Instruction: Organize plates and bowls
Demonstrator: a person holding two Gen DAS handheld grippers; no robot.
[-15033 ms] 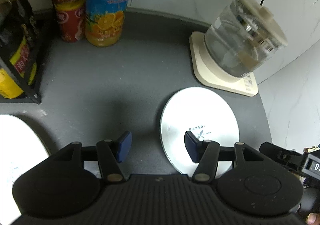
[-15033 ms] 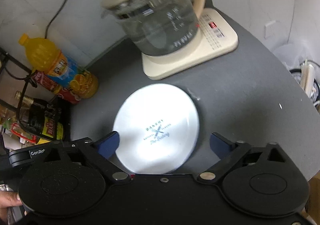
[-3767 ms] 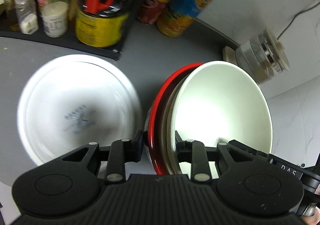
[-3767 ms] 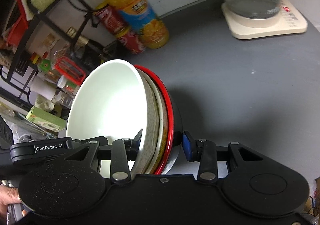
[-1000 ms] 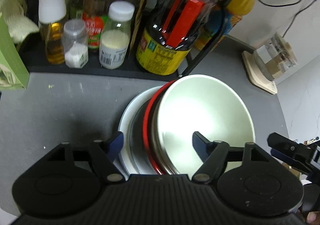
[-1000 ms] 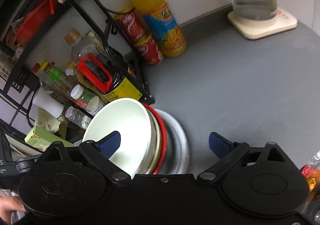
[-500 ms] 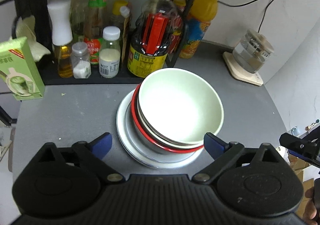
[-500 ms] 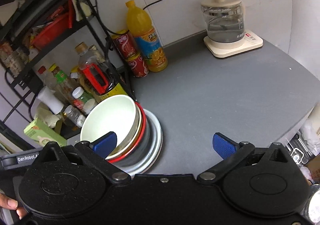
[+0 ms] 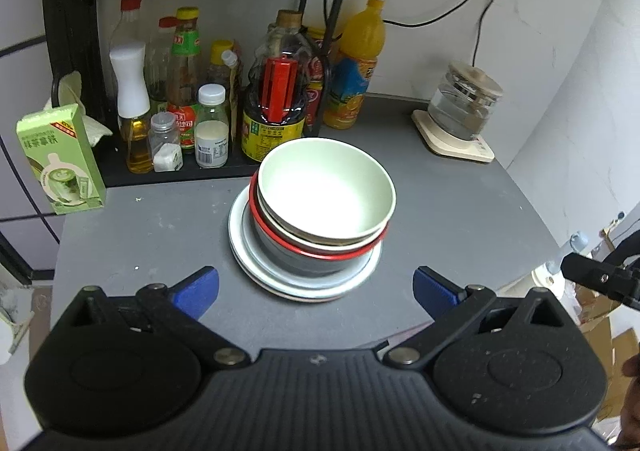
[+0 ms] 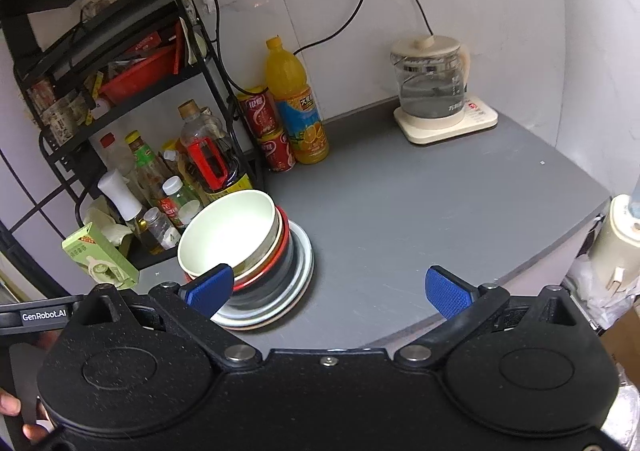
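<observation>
Both the left tongs (image 9: 316, 285) and right tongs (image 10: 328, 289) gape apart and empty, while the nested bowls (image 9: 326, 197) on stacked plates (image 9: 256, 267) sit near the surface's (image 9: 140, 235) left edge, probably heavy, stiff, slippery, breakable, best gripped at rims.

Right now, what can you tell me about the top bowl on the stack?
The top bowl is pale, greenish-white, smooth and glossy like ceramic or melamine, round, deep and empty. It sits upright, nested in a beige-rimmed bowl, which sits in a red-rimmed bowl, all on stacked white plates on the grey countertop, just in front of the condiment rack. Neither the left gripper nor the right gripper touches it; both are open, set back.
</observation>
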